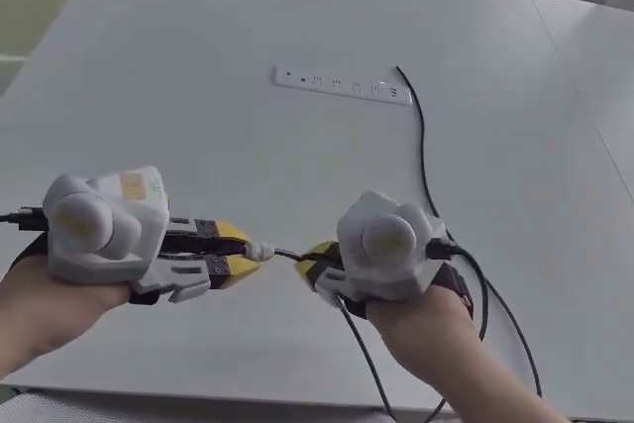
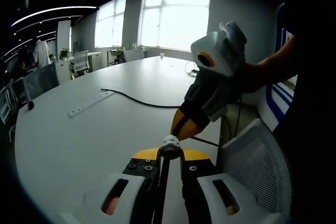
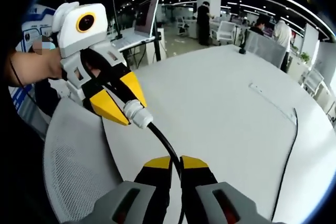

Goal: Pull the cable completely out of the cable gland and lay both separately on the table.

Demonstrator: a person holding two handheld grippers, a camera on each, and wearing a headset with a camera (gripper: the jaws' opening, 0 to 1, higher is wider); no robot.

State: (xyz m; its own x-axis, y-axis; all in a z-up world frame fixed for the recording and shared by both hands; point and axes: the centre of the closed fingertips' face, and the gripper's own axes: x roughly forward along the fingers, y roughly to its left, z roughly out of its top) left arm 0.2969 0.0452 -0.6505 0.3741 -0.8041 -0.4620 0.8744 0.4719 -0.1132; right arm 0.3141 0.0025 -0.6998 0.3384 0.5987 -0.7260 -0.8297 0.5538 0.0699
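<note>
White counter [image 1: 297, 146]; held above it: left tool [image 1: 241, 254] clamping cable gland [image 1: 261, 253]; right tool [image 1: 315, 259] pinching cable [image 1: 286, 256], which is threaded through the gland. We judge extraction underway; next, draw the tools apart.

gland [image 1: 260, 253] left of cable [image 1: 285, 256] (over table [image 1: 198, 146]), power strip [image 1: 342, 86] beyond

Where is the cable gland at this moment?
In the head view the white cable gland is clamped in the left gripper over the table near its front edge, the black cable running from it into the right gripper.
</note>
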